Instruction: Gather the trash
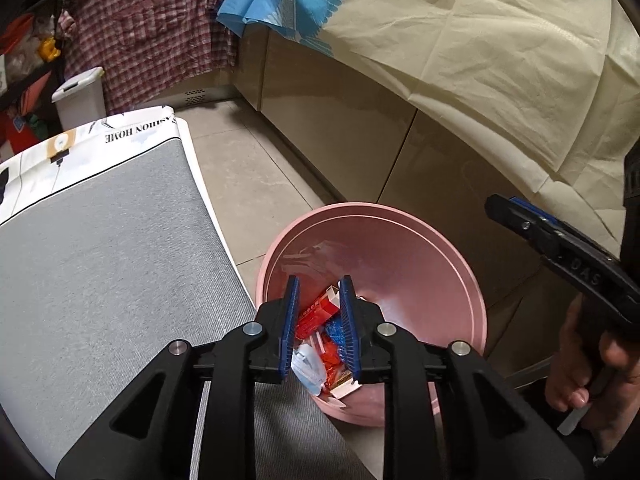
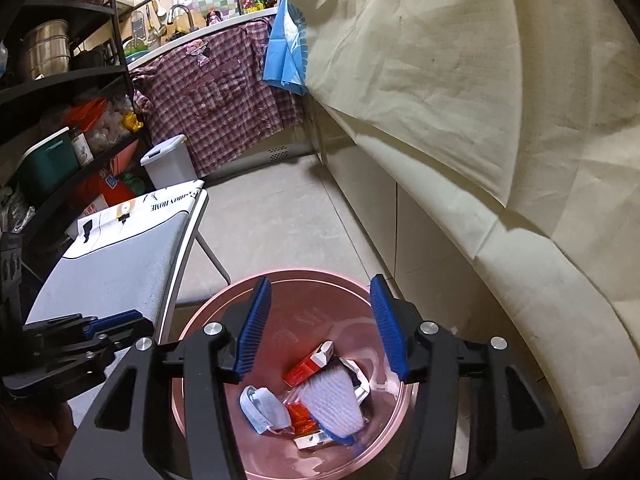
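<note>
a big cream cloth (image 2: 460, 92) hangs over the cabinets on the right, and the grey-topped desk (image 1: 100, 272) fills the left, its near right edge just beside my pink bin (image 1: 400, 248) on the tiled floor (image 1: 248, 168). the trash (image 2: 320, 396) is in the bottom of that bin: a red carton (image 2: 306, 368), a white-and-blue wrapper (image 2: 334, 404), a crumpled face mask (image 2: 264, 404) and some orange scraps. further off, a checked shirt (image 2: 224, 96) drapes from the far counter with a small white lidded bin (image 2: 168, 160) below it. my right tool (image 2: 322, 328) hangs over the bin with its blue pads well apart and nothing between them. my left tool (image 1: 320, 320) is over the bin's left edge, pads only slightly parted, gripping nothing i can see.
</note>
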